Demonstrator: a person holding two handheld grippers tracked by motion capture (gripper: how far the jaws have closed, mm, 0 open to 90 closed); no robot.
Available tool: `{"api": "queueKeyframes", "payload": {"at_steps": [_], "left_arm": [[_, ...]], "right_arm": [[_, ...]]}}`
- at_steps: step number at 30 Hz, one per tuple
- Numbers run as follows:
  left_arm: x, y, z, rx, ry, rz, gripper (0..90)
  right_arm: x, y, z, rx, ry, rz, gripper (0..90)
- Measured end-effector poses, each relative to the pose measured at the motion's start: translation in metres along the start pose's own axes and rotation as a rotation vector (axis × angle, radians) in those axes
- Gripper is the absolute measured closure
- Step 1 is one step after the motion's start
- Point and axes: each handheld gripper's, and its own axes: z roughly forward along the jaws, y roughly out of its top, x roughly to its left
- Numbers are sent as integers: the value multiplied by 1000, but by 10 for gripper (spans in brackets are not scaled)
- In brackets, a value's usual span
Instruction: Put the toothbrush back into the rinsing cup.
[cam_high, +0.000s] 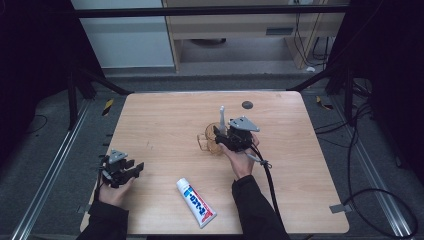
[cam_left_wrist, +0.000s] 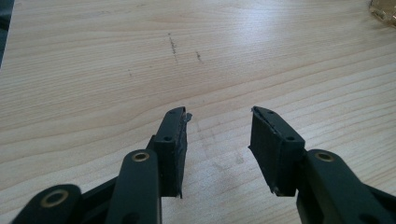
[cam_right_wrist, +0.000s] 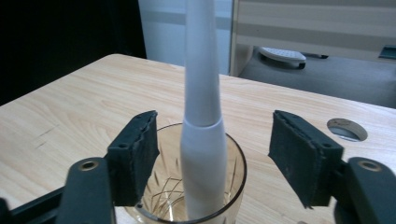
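At tabletop centre, white plastic toothbrush (cam_right_wrist: 201, 140) stands inside amber cut-glass cup (cam_right_wrist: 163, 196); right gripper (cam_right_wrist: 215, 154) fingers released around it; left gripper (cam_left_wrist: 218, 144) fingers spread, empty

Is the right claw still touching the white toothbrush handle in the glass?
Apart. In the right gripper view, table shows between each pad and the handle, which stands in the glass.

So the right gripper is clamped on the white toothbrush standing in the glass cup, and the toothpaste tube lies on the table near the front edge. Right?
Not quite. In the right gripper view, the right gripper has its jaws open, clear of the white toothbrush on both sides, not clamped on it. The rest holds: the toothbrush stands in the glass cup, and the toothpaste tube lies near the table's front edge.
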Motion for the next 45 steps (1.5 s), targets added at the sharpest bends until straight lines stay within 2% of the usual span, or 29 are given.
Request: {"api": "queueKeyframes", "payload": {"at_steps": [7,11,15,18,23,30,34,37,45], "left_arm": [[0,0,-1,-6,-3,-2,547],[-2,1,-2,-12,-7,0,539],[-4,1,-3,-15,-10,3,533],[-7,2,-4,-24,-14,5,524],[-12,3,-6,-31,-15,9,518],[-20,4,-9,-45,-33,12,531],[-27,4,-11,-43,-42,27,559],[-34,3,-12,-34,-41,40,596],[-49,-1,-22,-19,-47,45,743]], "right_arm": [[2,1,-7,3,10,-12,255],[3,1,-17,25,46,-1,223],[2,-3,-26,37,63,0,202],[-3,-7,-34,44,77,11,192],[-14,-9,-49,50,72,-4,192],[-32,-13,-69,60,87,1,206],[-41,-20,-83,76,106,0,254],[-44,-27,-94,101,130,-9,333],[-32,-37,-104,184,191,-70,530]]}}
